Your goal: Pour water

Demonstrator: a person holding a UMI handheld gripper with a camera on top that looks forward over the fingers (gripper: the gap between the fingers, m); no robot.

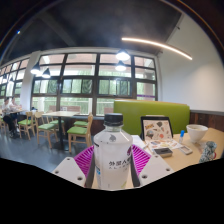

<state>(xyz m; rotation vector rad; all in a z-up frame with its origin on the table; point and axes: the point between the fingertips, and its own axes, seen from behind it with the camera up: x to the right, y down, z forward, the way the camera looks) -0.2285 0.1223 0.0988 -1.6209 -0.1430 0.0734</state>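
Tongs (112,160) clamp a capped water bottle (112,150), held upright. Cap looks on; likely needs removing, then tilt slowly over cup (197,133) near the worktop's (175,158) far edge.

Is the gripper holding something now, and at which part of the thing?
Yes. The gripper holds a water bottle upright; the pink pads press on its body at the label, below the capped neck.

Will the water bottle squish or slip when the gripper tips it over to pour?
The water bottle looks like thin clear plastic, so it would probably give a little under a squeeze. Its smooth wall and label might be slippery, though the gripper presses a pink pad against each side. The white cap is on, so nothing should spill yet.
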